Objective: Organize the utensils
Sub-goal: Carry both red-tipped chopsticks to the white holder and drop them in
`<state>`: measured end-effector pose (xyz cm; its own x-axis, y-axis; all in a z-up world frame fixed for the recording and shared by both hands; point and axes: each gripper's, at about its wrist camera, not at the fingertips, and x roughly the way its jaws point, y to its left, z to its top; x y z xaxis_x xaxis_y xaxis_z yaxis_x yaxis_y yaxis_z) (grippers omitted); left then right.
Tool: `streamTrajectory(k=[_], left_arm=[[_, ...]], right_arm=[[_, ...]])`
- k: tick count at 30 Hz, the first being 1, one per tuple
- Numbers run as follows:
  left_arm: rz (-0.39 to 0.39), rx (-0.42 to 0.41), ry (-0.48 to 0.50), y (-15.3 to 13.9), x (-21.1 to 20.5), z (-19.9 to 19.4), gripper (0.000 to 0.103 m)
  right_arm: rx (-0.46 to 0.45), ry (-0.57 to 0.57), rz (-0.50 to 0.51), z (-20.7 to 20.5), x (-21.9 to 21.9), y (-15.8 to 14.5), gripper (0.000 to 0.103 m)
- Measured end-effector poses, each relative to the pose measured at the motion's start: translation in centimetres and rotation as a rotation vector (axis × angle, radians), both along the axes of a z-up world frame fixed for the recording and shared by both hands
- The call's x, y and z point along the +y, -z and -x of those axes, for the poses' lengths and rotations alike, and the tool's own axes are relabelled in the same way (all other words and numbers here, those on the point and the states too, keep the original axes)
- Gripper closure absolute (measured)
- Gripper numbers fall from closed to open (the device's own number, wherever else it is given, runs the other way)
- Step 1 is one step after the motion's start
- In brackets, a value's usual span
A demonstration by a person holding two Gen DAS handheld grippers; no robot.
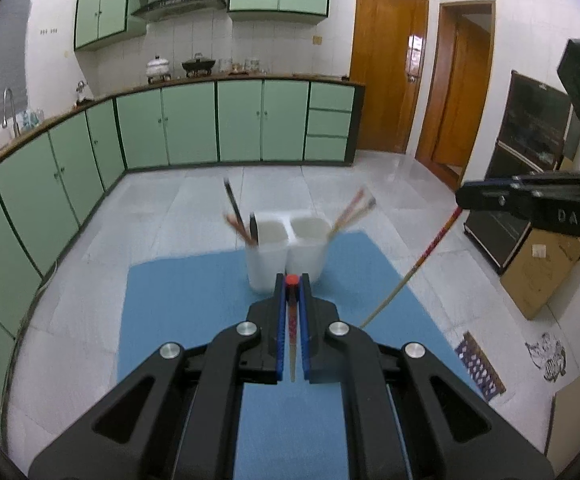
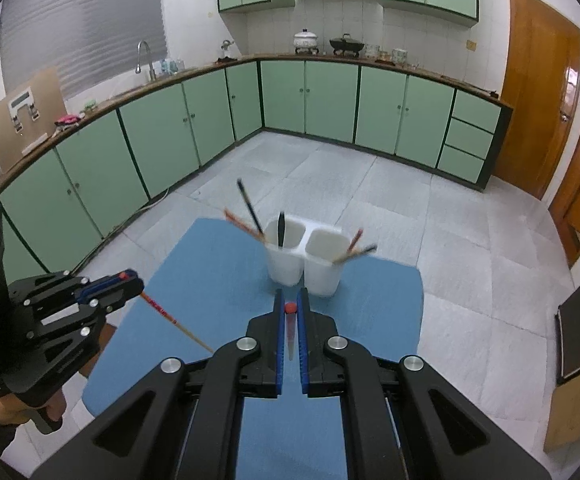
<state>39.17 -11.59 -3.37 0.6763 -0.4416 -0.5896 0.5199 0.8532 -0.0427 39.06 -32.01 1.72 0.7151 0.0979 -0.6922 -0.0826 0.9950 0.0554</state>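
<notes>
Now both tongs hover above the blue mat (image 1: 178,320), each pinching a single chopstick. The left tongs (image 1: 292,280) are pressed together on a chopstick with a red end cap (image 1: 291,320); in the left wrist view it runs back along the narrow gap between the blue pads, cap forward. From the right wrist view the same tongs (image 2: 130,280) appear at the left edge, and the chopstick (image 2: 176,322) slants down out of them, red patterned shaft first, pale tip lowest, above the mat (image 2: 210,272).

Likewise the right tongs (image 2: 290,300) are closed on their own red-capped chopstick (image 2: 290,332), held lengthwise between the pads. In the left wrist view these tongs (image 1: 466,196) enter from the right, and that chopstick (image 1: 414,266) hangs diagonally down toward the mat.

Ahead of both, a white two-compartment holder (image 1: 286,256) stands upright on the mat. Its left compartment holds several dark and reddish sticks leaning left (blurred, so the count is unclear), and its right compartment holds a few chopsticks (image 1: 352,212) leaning right. Green cabinets (image 1: 190,124) line the far walls.
</notes>
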Motion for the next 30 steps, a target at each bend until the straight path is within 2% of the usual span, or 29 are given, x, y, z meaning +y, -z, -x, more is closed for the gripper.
streamTrajectory(k=[4,8,9,15,18,22,30], left_arm=[[0.029,-0.031,-0.019,-3.0,-1.3,-2.9,0.098],[0.091,-0.045,-0.037,-5.5,-2.5,-5.7,0.098],[0.112,-0.053,-0.040,-6.2,-2.9,-6.5,0.098],[0.115,-0.131,-0.070,-7.9,-5.3,-10.0,0.098],[0.106,-0.153,-0.093,-7.5,-6.3,-11.9,0.098],[0.081,-0.149,-0.110,-5.1,-7.9,-14.9,0.098],[0.057,-0.046,-0.107,2.0,-8.8,-18.7,0.098]], right_arm=[[-0.032,0.026,-0.003,-2.3,-0.7,-3.0,0.097],[-0.061,0.054,0.004,-4.7,-1.3,-5.0,0.097],[-0.069,0.058,0.003,-5.3,-1.4,-5.3,0.097],[-0.110,0.094,-0.026,-9.1,-2.8,-6.0,0.097],[-0.109,0.110,-0.004,-11.3,-3.2,-4.8,0.097],[-0.084,0.121,0.000,-14.1,-3.8,-1.8,0.097],[0.000,0.142,-0.037,-17.6,-5.4,5.0,0.097]])
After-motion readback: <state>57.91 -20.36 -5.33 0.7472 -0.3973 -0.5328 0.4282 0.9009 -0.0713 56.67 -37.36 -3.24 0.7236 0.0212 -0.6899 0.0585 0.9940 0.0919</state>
